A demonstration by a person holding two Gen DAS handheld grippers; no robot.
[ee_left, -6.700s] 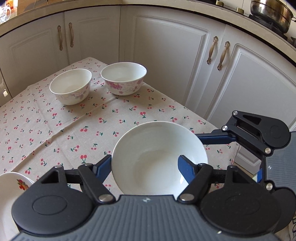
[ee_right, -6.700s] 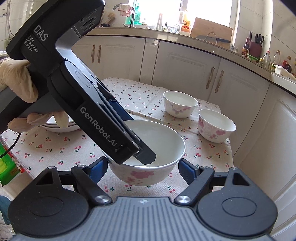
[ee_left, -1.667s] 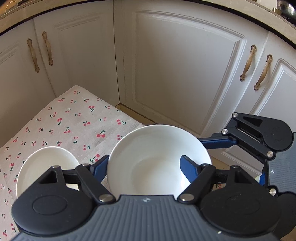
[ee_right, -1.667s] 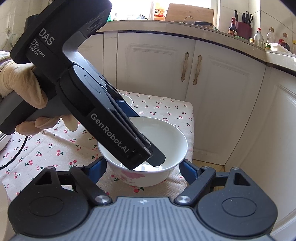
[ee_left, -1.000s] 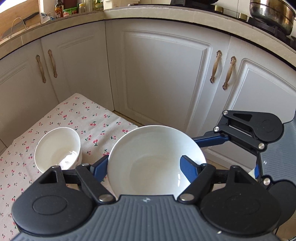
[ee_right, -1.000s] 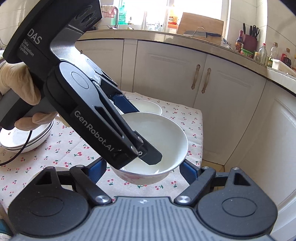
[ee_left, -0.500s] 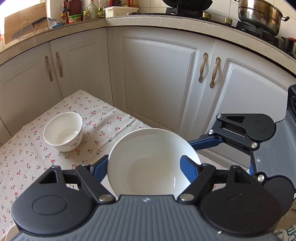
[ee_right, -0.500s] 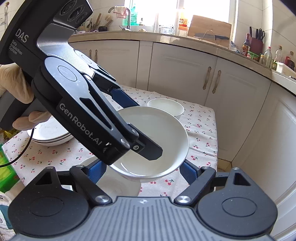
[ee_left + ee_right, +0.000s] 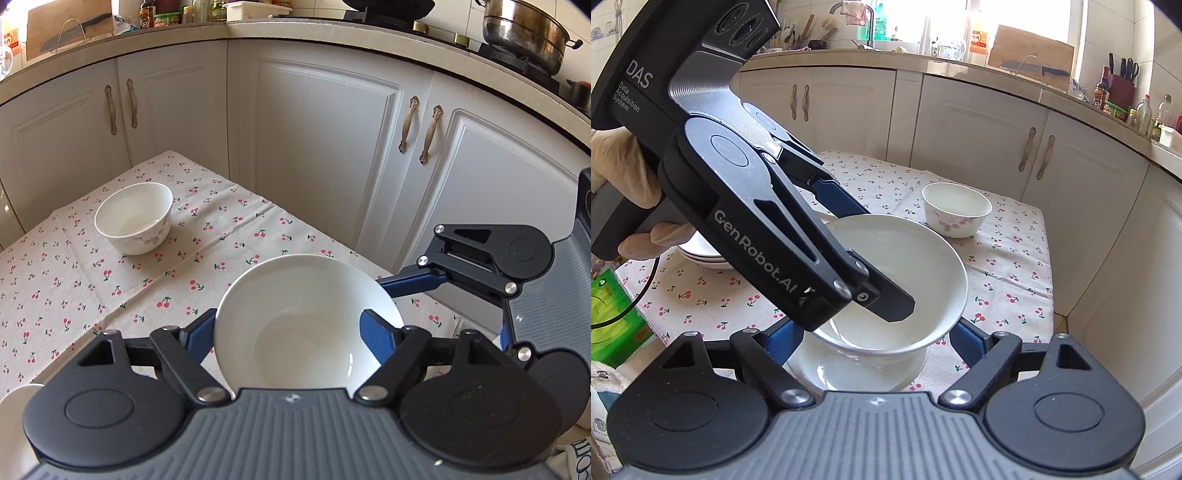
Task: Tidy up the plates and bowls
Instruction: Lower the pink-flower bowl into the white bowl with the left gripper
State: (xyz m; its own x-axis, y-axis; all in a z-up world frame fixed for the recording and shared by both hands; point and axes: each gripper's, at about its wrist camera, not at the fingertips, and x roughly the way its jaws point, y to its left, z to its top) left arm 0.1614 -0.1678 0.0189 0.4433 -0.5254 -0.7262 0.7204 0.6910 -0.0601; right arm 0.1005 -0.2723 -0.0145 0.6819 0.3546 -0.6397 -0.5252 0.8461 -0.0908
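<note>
Both grippers hold one large white bowl (image 9: 308, 325) in the air over the cherry-print tablecloth (image 9: 74, 295). My left gripper (image 9: 290, 332) is shut on it, a blue pad on each side of its wall. My right gripper (image 9: 873, 339) is shut on the same bowl (image 9: 916, 258), which tilts a little. One of its fingers (image 9: 410, 283) shows at the bowl's right rim. Right beneath hangs no gap I can judge: another white bowl (image 9: 849, 369) sits under it on the table. A small flowered bowl (image 9: 133, 218) (image 9: 956, 208) stands farther back.
A stack of white plates (image 9: 701, 254) lies behind the gloved hand (image 9: 613, 173) on the left. White cabinets (image 9: 325, 147) close off the far side and the right. The table's right edge (image 9: 1051, 295) drops to the floor. A green packet (image 9: 613, 314) lies off the left edge.
Both grippers have carried the large bowl back across the table, away from the small flowered bowl. A second white bowl has come into view directly under the held one.
</note>
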